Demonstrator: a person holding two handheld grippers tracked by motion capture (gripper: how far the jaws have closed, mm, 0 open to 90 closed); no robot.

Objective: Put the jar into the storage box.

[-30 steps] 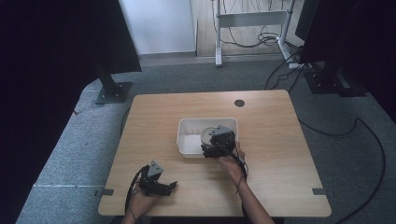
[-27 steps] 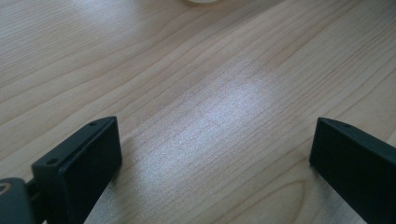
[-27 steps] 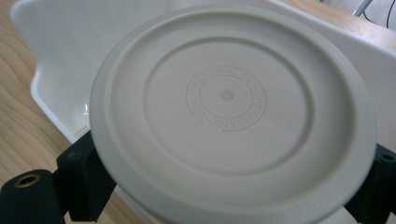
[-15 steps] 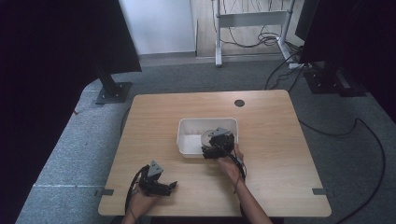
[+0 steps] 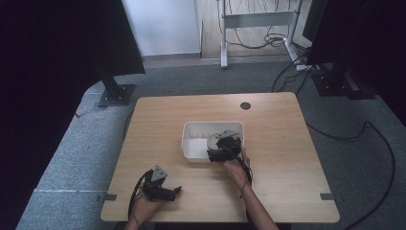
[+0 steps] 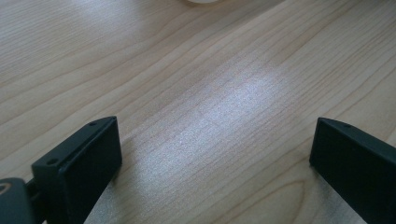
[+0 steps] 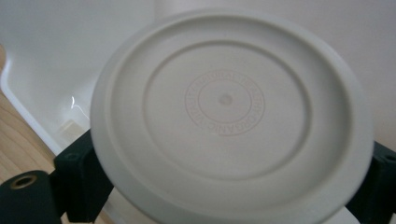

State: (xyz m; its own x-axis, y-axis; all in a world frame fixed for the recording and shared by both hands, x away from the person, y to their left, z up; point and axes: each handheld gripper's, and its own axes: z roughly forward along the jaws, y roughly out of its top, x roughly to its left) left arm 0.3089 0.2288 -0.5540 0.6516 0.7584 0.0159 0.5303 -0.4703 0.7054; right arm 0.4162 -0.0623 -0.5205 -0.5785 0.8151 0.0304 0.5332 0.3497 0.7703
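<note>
A: What is the right gripper (image 5: 218, 152) carrying?

B: Its jaws are closing on opposite edges of a white round plate (image 7: 231, 123), holding it over the near right part of the white bin (image 5: 194, 143) on the table (image 5: 287, 124).

A: How is the plate likely to handle?

B: It appears to be light, rigid, moulded plastic with a smooth surface, so it is probably slippery. An across-the-rim grip, as applied here, looks appropriate.

A: Which way is it pointing?

B: Its ringed, embossed underside is facing the right gripper's camera, tilted. Being round, it has no long axis.

A: And the left gripper (image 5: 165, 191)?

B: Its jaws are standing wide apart and empty, low over bare wood at the table's near left.
</note>
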